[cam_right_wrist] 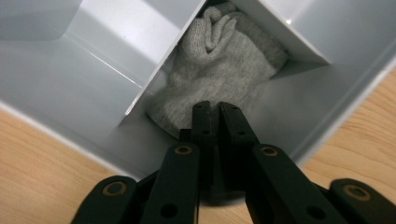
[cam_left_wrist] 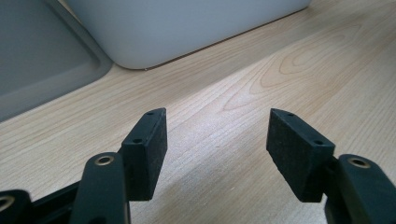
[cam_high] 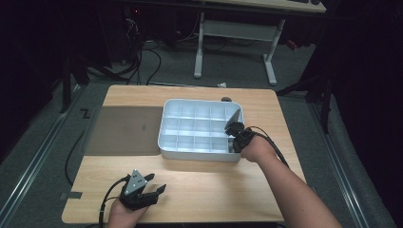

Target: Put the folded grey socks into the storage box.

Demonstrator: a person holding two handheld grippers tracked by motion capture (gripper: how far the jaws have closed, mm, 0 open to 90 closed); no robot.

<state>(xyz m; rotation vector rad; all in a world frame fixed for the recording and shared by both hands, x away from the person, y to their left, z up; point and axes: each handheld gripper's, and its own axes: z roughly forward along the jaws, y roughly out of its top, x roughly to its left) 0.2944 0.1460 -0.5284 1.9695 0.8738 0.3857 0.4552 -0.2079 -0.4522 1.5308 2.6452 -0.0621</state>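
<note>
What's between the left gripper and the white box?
Just bare wooden table lies between the left gripper and the white compartment box, seen in the left gripper view.

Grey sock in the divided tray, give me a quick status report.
Right claw shut on grey sock, inside a corner cell of the white tray. Left claw open, empty, over bare table. Nothing in the way.
</note>
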